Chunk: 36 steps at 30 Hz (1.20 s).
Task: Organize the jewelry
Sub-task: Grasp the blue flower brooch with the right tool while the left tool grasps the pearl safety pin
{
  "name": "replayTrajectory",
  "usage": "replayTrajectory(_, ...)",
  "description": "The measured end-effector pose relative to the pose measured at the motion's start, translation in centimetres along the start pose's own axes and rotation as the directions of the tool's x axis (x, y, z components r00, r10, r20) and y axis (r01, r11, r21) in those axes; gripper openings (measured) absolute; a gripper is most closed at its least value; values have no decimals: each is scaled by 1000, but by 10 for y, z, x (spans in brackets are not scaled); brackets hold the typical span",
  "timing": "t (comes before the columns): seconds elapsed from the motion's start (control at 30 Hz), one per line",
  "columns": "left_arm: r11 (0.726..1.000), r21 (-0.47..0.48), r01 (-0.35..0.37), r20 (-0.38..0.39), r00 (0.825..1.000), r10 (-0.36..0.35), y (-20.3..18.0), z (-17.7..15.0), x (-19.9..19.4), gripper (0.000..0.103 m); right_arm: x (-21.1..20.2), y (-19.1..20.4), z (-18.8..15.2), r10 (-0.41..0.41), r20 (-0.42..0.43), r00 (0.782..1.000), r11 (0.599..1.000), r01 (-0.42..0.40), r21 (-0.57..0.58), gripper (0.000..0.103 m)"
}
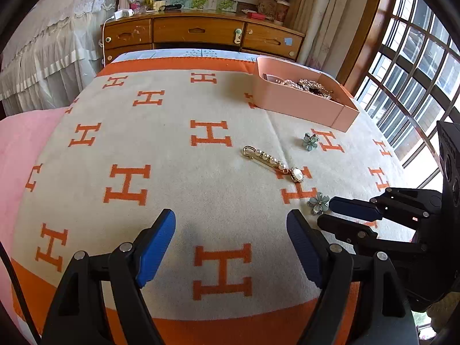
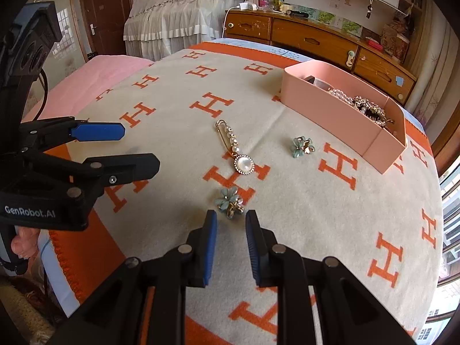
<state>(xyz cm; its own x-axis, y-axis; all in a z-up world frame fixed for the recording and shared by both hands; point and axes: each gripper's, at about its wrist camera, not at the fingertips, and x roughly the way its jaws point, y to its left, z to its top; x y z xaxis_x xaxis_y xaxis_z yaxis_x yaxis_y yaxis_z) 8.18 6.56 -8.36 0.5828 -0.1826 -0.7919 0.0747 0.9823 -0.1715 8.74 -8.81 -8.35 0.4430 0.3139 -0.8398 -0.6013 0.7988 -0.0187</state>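
A pearl brooch pin (image 1: 273,164) (image 2: 236,149) lies on the blanket. Two pale blue flower earrings lie near it: a near one (image 1: 318,202) (image 2: 230,202) and a far one (image 1: 310,141) (image 2: 302,146). A pink box (image 1: 302,100) (image 2: 339,118) holds several pieces of jewelry. My right gripper (image 2: 231,220) (image 1: 326,210) is open, its fingertips just short of the near earring. My left gripper (image 1: 231,221) (image 2: 141,146) is open wide and empty above the blanket.
The cream and orange H-patterned blanket (image 1: 172,149) covers a bed, with a pink sheet (image 1: 23,143) at the left. A wooden dresser (image 1: 201,33) stands behind. Barred windows (image 1: 417,72) are at the right.
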Motion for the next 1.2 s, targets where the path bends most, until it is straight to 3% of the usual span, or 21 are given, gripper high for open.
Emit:
replayTrajectory(0.33,1000,5,14,-26,1000,-14,5,12,16,78,8,4,7,3,43,999,999,-2,-44,20)
replayTrajectory(0.5,990,138,29,-46,999,-23,-2,29,27,78,6,-5,4,36,49,998,999,-36,1,17)
replayTrajectory(0.6,957,284,56,-59,997,-41,-11,41,34,78,3,-14,1,62,49,997,997,-64,47,16)
replayTrajectory(0.73,871,486,67,-82,996,-31,-22,53,45,78,0,-22,-5,80,55,995,992,-85,93,16)
replayTrajectory(0.93,764,633,124,-146,988,-39,-35,63,66,71,-1,-33,-8,96,66,993,984,-105,143,16)
replayTrajectory(1.0,745,652,144,-156,986,-54,-39,66,69,69,-1,-34,-8,102,68,992,982,-111,155,16)
replayTrajectory(1.2,719,661,213,-213,973,-92,-45,77,79,50,0,-39,-8,102,70,992,978,-113,177,16)
